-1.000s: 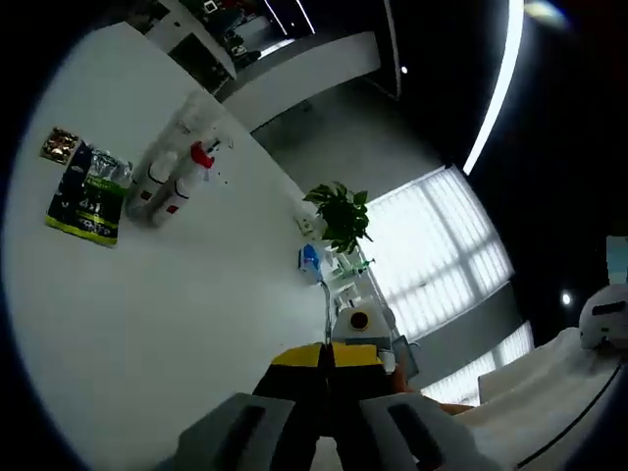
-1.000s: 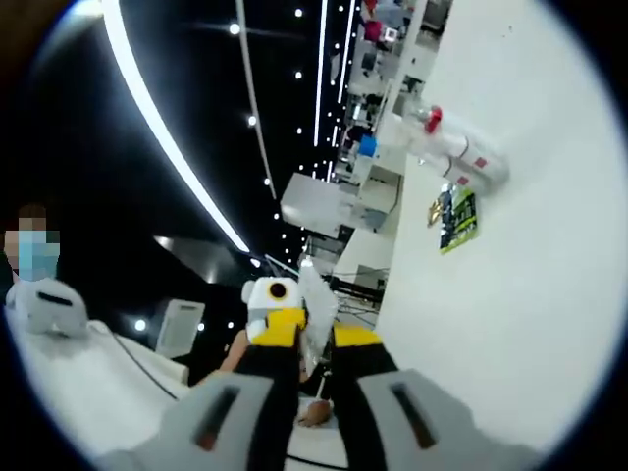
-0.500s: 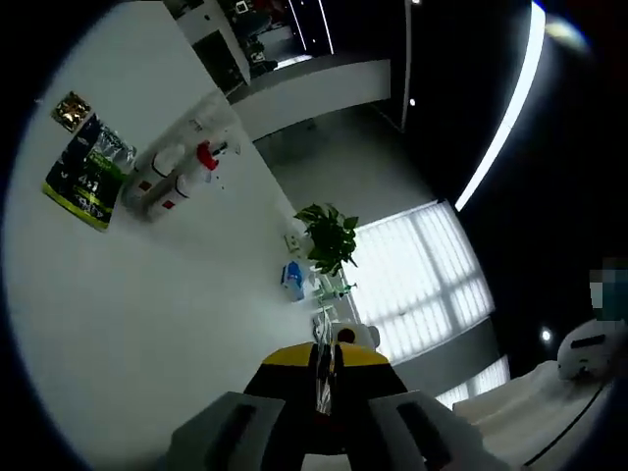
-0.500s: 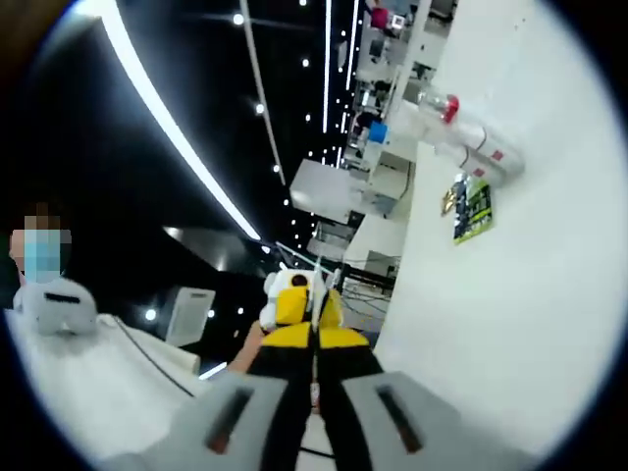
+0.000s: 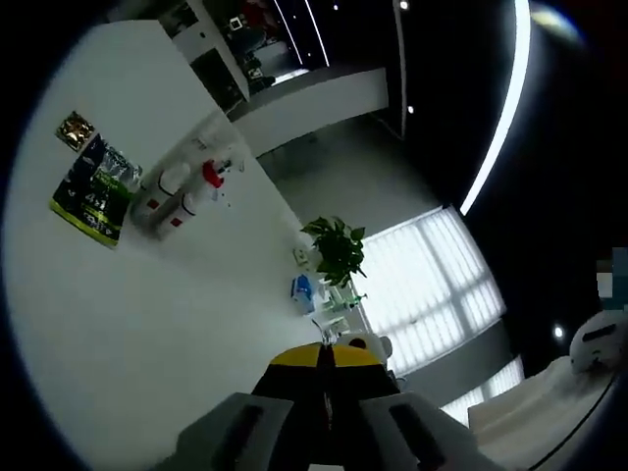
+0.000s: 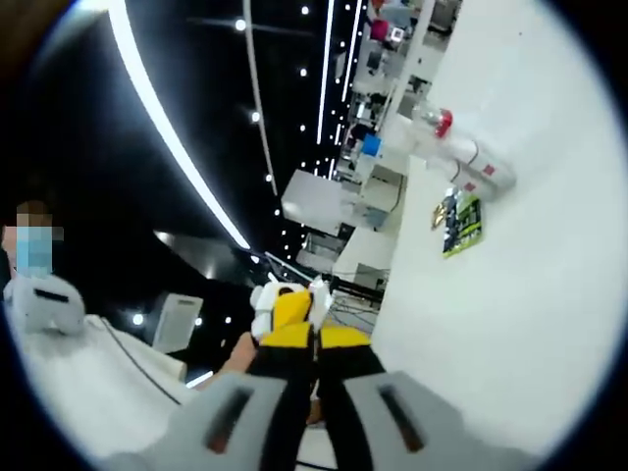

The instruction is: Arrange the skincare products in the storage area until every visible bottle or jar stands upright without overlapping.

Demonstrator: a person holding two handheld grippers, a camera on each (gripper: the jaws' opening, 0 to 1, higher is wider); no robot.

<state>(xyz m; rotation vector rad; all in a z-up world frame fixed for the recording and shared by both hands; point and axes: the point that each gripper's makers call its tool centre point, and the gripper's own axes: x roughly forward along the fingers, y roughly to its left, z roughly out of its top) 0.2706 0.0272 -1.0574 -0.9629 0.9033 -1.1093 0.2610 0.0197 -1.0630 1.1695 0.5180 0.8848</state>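
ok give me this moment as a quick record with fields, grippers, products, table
left gripper: jaws shut, empty, held off the table
right gripper: jaws shut, empty, held off the table
bottles: white, one with a red cap, clustered and seemingly lying on their sides
sachet: green and black, flat beside the bottles
table: white
task state: not yet started, bottles not upright

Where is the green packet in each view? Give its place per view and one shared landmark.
Left gripper view: green packet lies on the white table, upper left, beside the white bottles.
Right gripper view: it lies right of centre on the table, below the bottles.
Shared landmark: the red cap among the bottles.
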